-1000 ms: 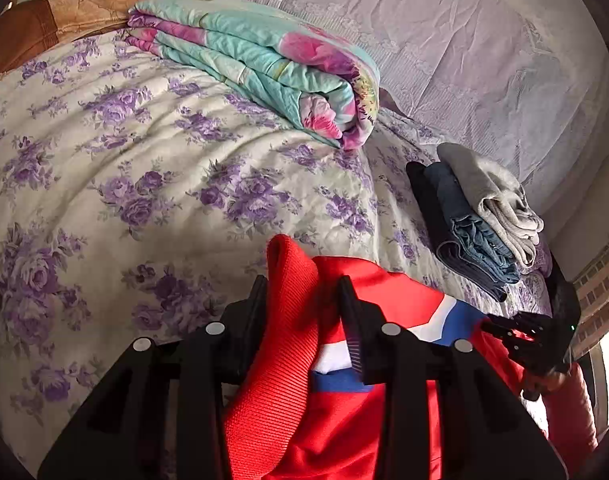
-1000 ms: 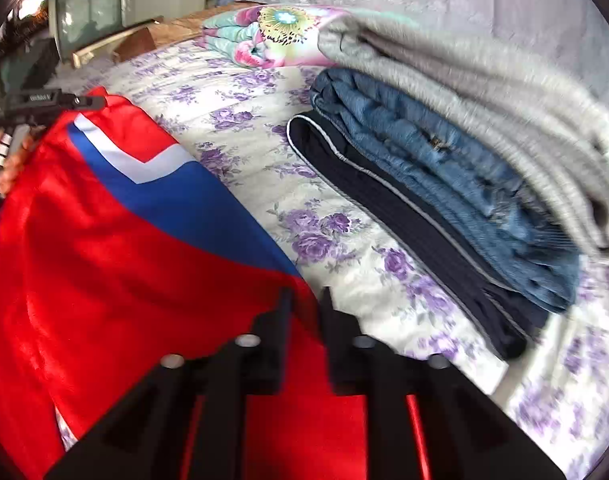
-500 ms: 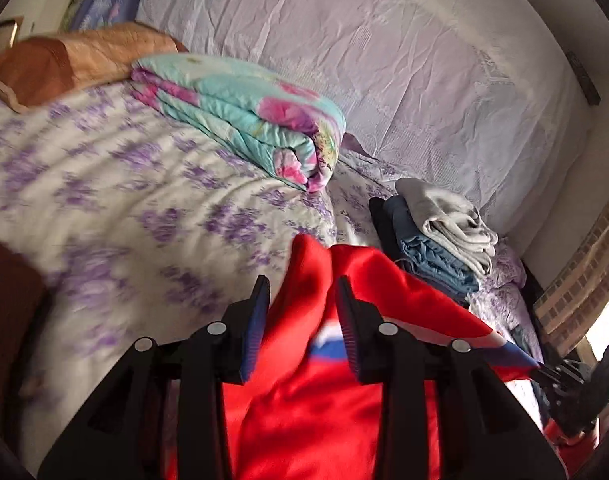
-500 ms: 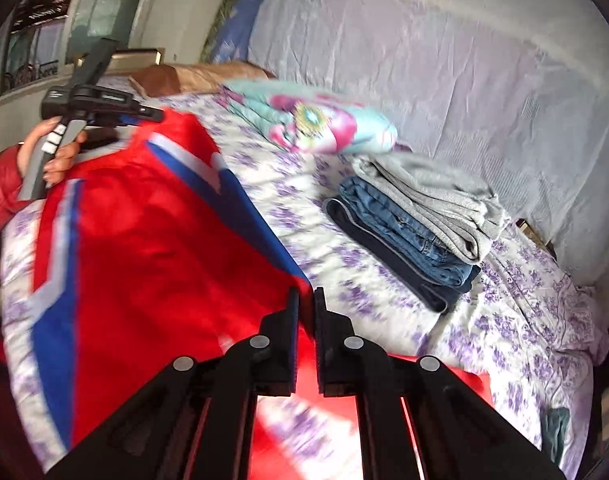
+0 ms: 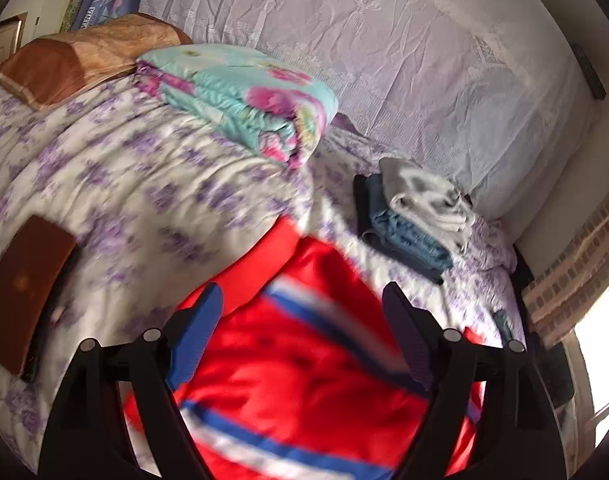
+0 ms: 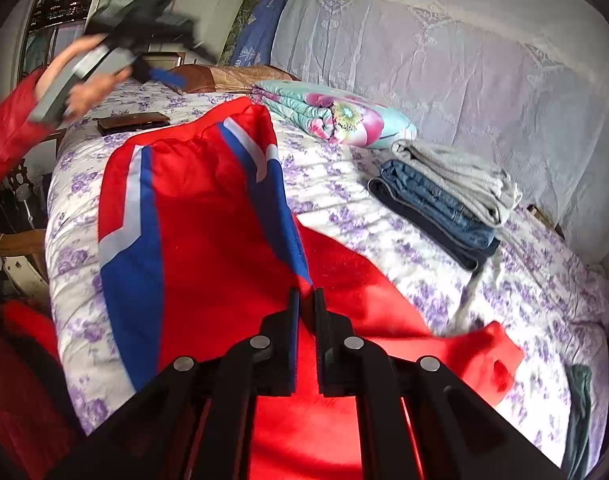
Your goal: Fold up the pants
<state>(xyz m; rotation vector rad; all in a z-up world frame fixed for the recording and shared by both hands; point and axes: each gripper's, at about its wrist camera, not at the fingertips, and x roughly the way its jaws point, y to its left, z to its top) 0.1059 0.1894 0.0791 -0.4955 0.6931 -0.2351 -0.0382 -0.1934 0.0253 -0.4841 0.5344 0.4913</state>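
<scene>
The red pants (image 6: 208, 216) with blue and white stripes lie spread on the flowered bed, waistband toward the far side. They also show blurred in the left wrist view (image 5: 304, 360). My left gripper (image 5: 300, 304) is open and empty, raised above the pants; it also shows in the right wrist view (image 6: 152, 48), held up in a hand. My right gripper (image 6: 306, 300) is shut on the pants' edge near the blue stripe.
A stack of folded grey, blue and dark pants (image 6: 444, 192) lies at the right of the bed. A folded floral quilt (image 6: 336, 116) and a brown pillow (image 5: 84, 60) lie further back. A brown wallet-like thing (image 5: 20, 288) lies at the left. A draped wall (image 5: 384, 60) stands behind.
My left gripper has opened, let go of the waistband and lifted away. The pants have dropped flat onto the bed. My right gripper stays shut on the fabric and has pulled back.
</scene>
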